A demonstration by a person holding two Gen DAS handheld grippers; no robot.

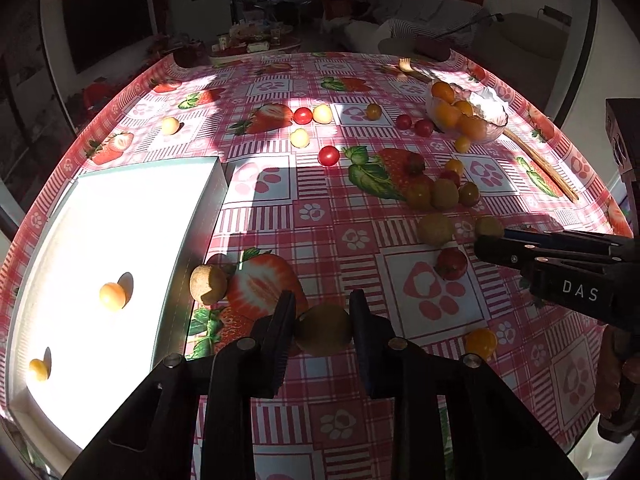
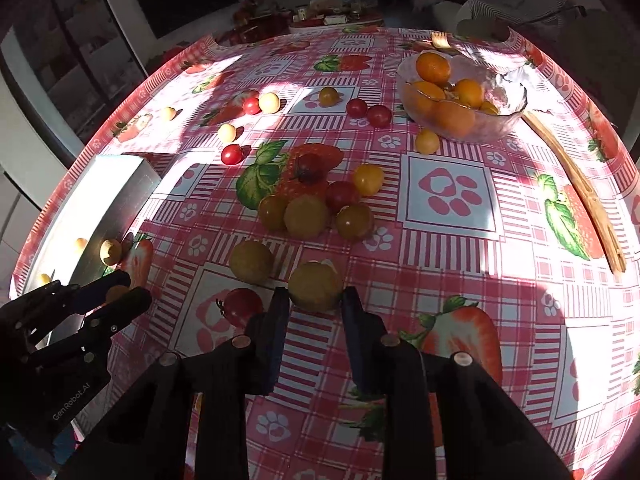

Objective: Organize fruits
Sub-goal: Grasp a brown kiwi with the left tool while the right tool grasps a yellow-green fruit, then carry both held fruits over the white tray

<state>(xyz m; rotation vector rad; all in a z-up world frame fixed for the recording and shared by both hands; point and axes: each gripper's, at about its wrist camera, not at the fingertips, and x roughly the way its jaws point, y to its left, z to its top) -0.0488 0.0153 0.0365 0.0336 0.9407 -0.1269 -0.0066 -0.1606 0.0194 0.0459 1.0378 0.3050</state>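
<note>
Small fruits lie scattered on the strawberry-print tablecloth: red cherry tomatoes, yellow ones and brown longans. My left gripper is shut on a brown longan just right of a white box, which holds two yellow fruits. Another longan lies against the box wall. My right gripper has its fingers around a yellowish longan on the cloth, touching it on both sides. A glass bowl holds oranges.
A long wooden fork lies to the right of the bowl. A red tomato and another longan sit just left of my right gripper. A cluster of fruits lies mid-table. The table edge curves around the far side.
</note>
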